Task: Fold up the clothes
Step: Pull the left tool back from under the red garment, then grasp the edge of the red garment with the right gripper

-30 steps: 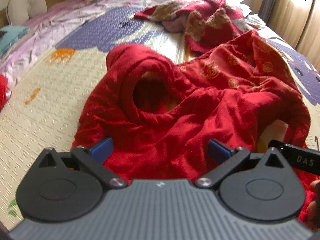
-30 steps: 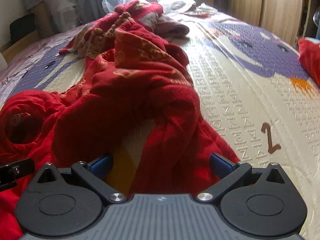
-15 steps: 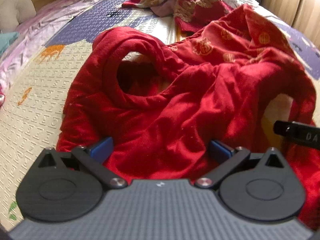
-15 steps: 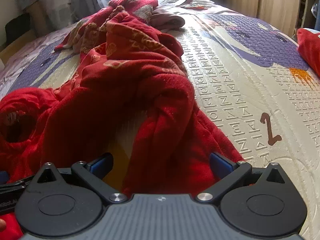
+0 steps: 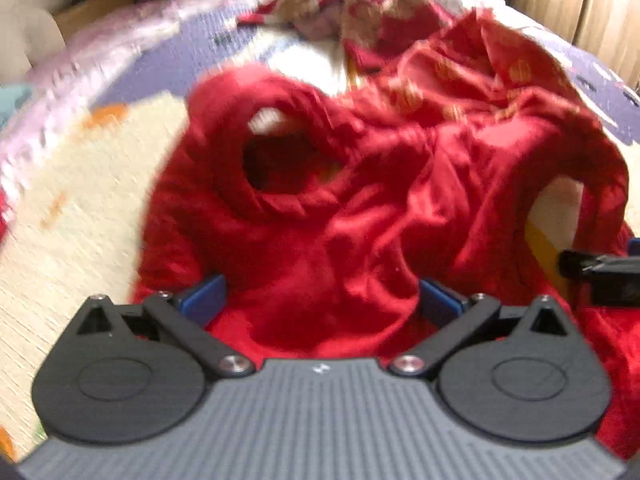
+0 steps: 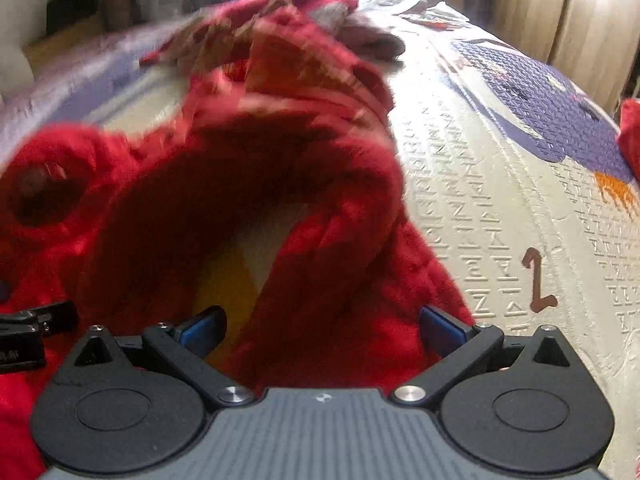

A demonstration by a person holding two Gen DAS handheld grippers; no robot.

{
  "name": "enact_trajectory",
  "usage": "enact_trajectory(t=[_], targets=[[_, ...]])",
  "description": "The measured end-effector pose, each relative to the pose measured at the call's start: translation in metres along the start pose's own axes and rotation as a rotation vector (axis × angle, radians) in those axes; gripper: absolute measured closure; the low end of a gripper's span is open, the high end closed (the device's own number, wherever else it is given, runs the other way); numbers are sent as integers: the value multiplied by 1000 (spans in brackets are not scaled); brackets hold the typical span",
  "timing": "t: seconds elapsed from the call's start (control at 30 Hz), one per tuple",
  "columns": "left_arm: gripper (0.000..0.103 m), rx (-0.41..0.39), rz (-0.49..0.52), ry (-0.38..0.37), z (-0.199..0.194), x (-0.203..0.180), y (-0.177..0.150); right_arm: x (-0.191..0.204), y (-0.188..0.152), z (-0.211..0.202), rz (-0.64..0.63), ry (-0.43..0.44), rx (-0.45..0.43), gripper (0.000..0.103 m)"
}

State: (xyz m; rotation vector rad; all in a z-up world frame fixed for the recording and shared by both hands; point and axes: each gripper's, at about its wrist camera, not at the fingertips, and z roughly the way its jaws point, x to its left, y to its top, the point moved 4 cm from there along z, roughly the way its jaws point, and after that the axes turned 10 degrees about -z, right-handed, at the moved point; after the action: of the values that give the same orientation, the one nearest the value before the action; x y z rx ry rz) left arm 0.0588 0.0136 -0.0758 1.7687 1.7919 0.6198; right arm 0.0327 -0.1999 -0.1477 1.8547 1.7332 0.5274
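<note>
A crumpled red garment [image 5: 360, 216] with gold prints lies on the bed mat; it also fills the left of the right wrist view [image 6: 248, 184]. My left gripper [image 5: 320, 304] is open, its blue pads wide apart with the garment's near edge between them. My right gripper [image 6: 320, 328] is open too, its pads either side of a red fold at the garment's near right edge. The right gripper's black tip shows at the right edge of the left wrist view [image 5: 600, 276]. The left gripper's tip shows at the left edge of the right wrist view [image 6: 36, 320]. Both views are motion-blurred.
The cream embossed mat [image 6: 500, 200] with purple and orange patches covers the bed. A second red-and-gold garment pile [image 5: 380, 12] lies at the far end. Another red cloth [image 6: 630, 132] sits at the right edge. Curtains [image 5: 580, 4] hang beyond the bed.
Both grippers have pushed forward and lower onto the garment's near edge; the cloth now sits deeper between the pads. The jaws stay open.
</note>
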Motion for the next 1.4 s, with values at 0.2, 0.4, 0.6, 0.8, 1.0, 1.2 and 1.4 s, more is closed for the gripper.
enact_trajectory(t=[0.2,0.4,0.6,0.8,1.0,1.2,1.4], targets=[[0,-107,21,36,-22,14,17,-9,0,-23,-48,29,-76,3],[0,-124,-40,67,-26,41,27,23,-3,-38,-169,147,-132,7],[0,-70,-95,133,-8,66,28,66,-7,-33,-272,266,-98,13],[0,19,-100,86,11,65,20,82,-19,-16,-301,255,-49,30],[0,73,-88,30,22,51,9,71,-20,-20,-270,268,-49,69],[6,28,-11,45,15,34,5,44,-18,-30,-256,172,-68,84],[10,16,45,11,8,18,0,18,-20,-33,-223,97,-74,84]])
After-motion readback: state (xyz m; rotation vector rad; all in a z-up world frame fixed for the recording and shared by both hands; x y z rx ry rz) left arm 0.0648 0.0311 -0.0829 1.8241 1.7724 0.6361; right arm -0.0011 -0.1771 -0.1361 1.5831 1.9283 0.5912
